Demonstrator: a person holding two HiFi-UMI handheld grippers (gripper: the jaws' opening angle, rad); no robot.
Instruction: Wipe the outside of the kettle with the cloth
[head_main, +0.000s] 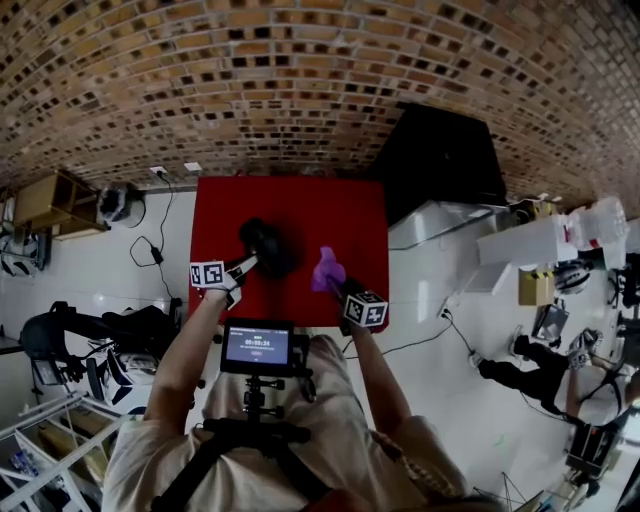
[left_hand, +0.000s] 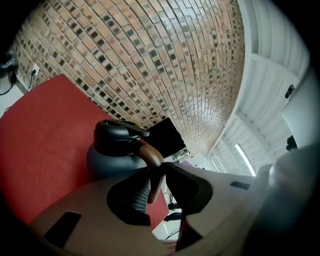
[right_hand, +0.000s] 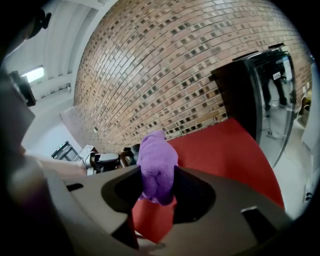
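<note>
The dark rounded kettle (head_main: 268, 248) sits on the red tabletop (head_main: 220, 210), apparently steadied by the left gripper (left_hand: 152, 179) clamped on its brown wooden handle (left_hand: 151, 156), while the right gripper (right_hand: 158, 186) pinches the purple fluffy cloth (right_hand: 157, 165) just beside it, seemingly ready for wiping.

The person wears a pale cream short-sleeved top (head_main: 322, 392). Black harness straps (head_main: 215, 450) cross the chest and carry a black bracket (head_main: 258, 402) topped by a small dark-framed screen (head_main: 257, 346) with a bluish-grey display. The left gripper (left_hand: 152, 175) and right gripper (right_hand: 157, 182) share smooth beige-grey moulded shells with dark rounded hollows, black rectangular slots and black jaws, one pad seemingly ribbed. The left cube (head_main: 207, 273) and right cube (head_main: 365, 309) show black-and-white square markers
</note>
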